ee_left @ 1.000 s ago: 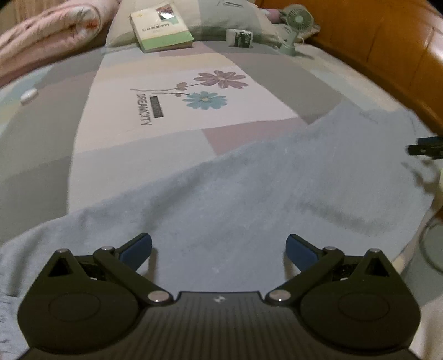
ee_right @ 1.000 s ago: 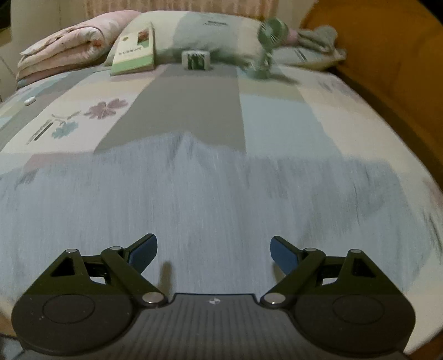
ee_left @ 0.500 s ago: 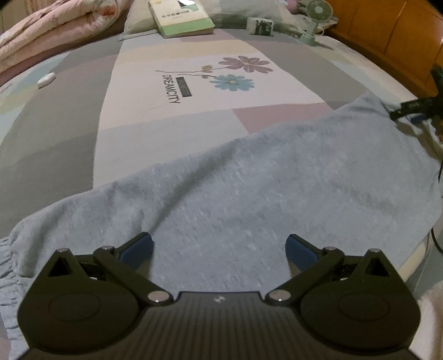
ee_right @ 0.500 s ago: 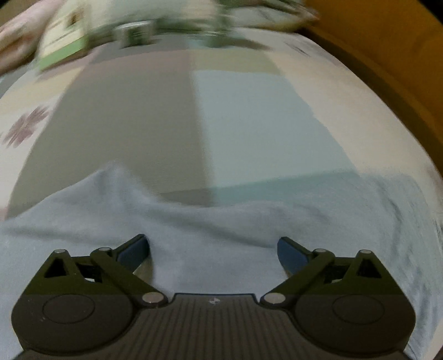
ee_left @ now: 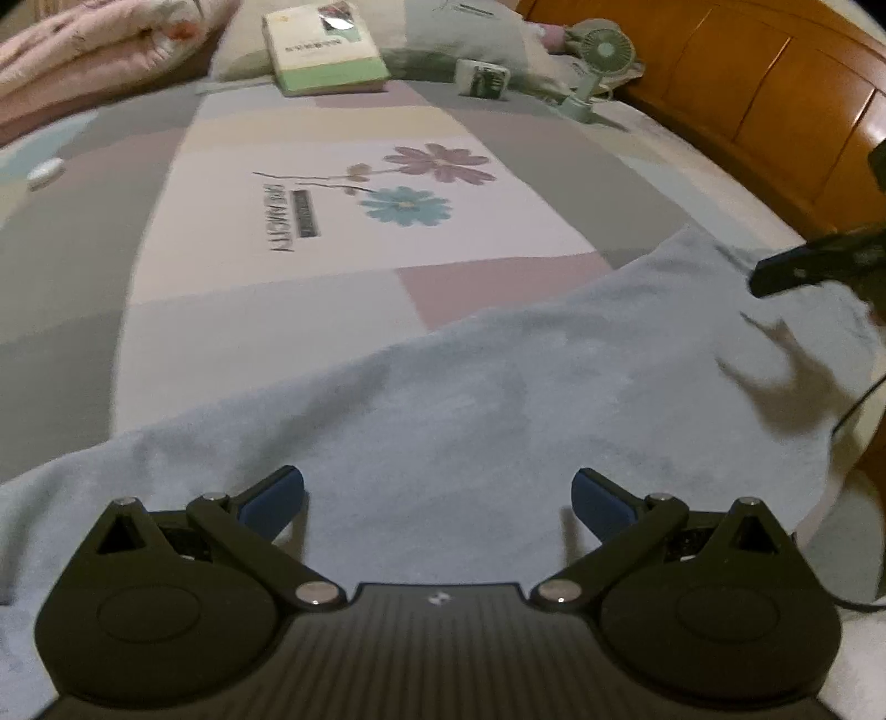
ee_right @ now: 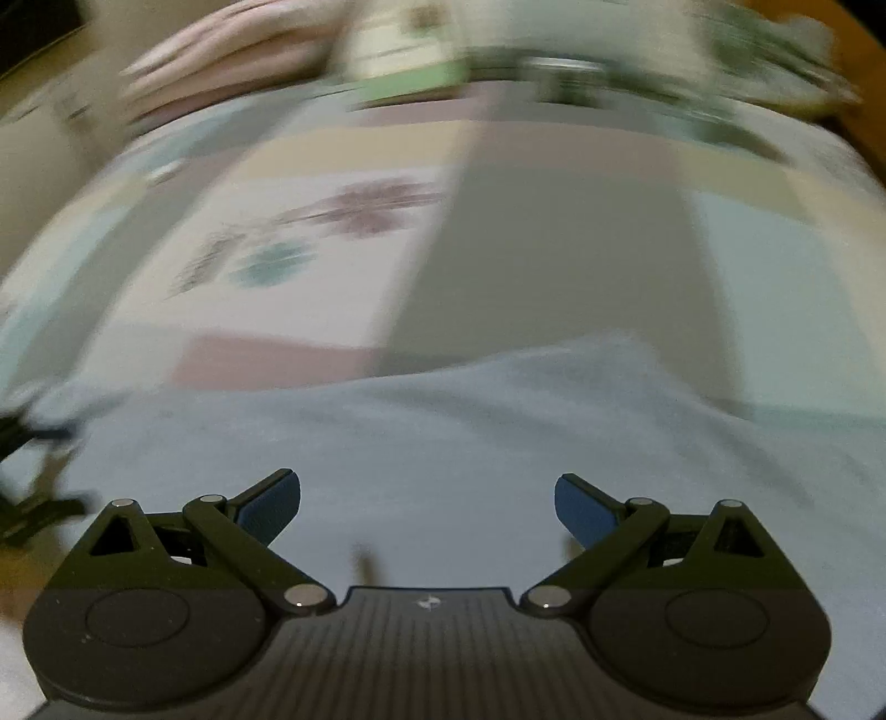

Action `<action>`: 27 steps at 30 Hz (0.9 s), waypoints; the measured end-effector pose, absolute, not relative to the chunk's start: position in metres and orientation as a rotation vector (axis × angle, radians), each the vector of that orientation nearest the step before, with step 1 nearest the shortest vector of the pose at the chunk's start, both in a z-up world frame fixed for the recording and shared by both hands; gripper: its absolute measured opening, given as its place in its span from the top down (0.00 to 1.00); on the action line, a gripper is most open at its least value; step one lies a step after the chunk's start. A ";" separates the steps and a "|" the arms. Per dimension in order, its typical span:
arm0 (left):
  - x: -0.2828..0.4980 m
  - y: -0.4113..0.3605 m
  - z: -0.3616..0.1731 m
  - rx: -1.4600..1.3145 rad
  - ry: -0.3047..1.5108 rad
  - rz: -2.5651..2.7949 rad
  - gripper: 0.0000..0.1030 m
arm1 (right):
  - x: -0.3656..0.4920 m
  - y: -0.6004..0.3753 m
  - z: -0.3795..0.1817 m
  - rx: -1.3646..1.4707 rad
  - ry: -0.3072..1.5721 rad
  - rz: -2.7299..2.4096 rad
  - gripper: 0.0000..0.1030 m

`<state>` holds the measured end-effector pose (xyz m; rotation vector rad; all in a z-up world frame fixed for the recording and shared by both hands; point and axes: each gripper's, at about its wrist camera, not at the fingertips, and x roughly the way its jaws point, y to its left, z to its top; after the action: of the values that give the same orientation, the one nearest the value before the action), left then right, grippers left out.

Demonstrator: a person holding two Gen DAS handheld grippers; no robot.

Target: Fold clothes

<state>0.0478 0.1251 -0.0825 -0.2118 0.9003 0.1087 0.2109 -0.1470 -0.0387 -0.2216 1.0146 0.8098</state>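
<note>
A pale blue fleece garment (ee_left: 498,399) lies spread flat across the near part of the bed. My left gripper (ee_left: 437,498) hovers just above it, open, with nothing between its blue pads. At the right edge of the left wrist view, a dark finger of my right gripper (ee_left: 814,263) hangs over the garment's far right corner. The right wrist view is blurred by motion; there my right gripper (ee_right: 426,498) stands wide open over the same blue cloth (ee_right: 470,432), holding nothing.
The patchwork bedsheet with a flower print (ee_left: 410,188) stretches beyond the garment. Near the pillows lie a green book (ee_left: 324,50), a small box (ee_left: 482,80) and a mint desk fan (ee_left: 595,66). A pink quilt (ee_left: 83,50) is at far left, and a wooden headboard (ee_left: 764,83) on the right.
My right gripper has swung left across the bed, its view turning from the garment's right side to the flower print. The left gripper has barely shifted; both stay open.
</note>
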 end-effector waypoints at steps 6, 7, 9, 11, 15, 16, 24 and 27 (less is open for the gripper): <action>0.037 0.148 -0.082 -0.193 0.898 0.228 0.01 | 0.190 -0.106 0.000 -0.197 1.015 0.888 0.02; 0.037 0.152 -0.084 -0.197 0.910 0.243 0.01 | 0.188 -0.104 0.010 -0.172 1.020 0.891 0.02; 0.038 0.158 -0.091 -0.211 0.937 0.262 0.01 | 0.189 -0.104 0.028 -0.134 1.014 0.894 0.00; 0.038 0.159 -0.095 -0.212 0.946 0.268 0.01 | 0.190 -0.100 0.031 -0.139 1.018 0.873 0.00; 0.035 0.161 -0.092 -0.223 0.917 0.244 0.01 | 0.192 -0.081 0.009 -0.209 1.060 0.790 0.00; 0.033 0.161 -0.091 -0.231 0.907 0.239 0.01 | 0.194 -0.074 -0.005 -0.227 1.084 0.763 0.00; 0.029 0.161 -0.095 -0.236 0.921 0.241 0.01 | 0.218 -0.025 -0.084 -0.294 1.169 0.559 0.00; 0.029 0.161 -0.094 -0.237 0.928 0.245 0.01 | 0.228 -0.010 -0.090 -0.342 1.163 0.511 0.00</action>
<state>0.0294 0.1607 -0.0941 -0.2367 0.9276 0.2446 0.2277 -0.0098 -0.0901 -0.3423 1.1626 0.5108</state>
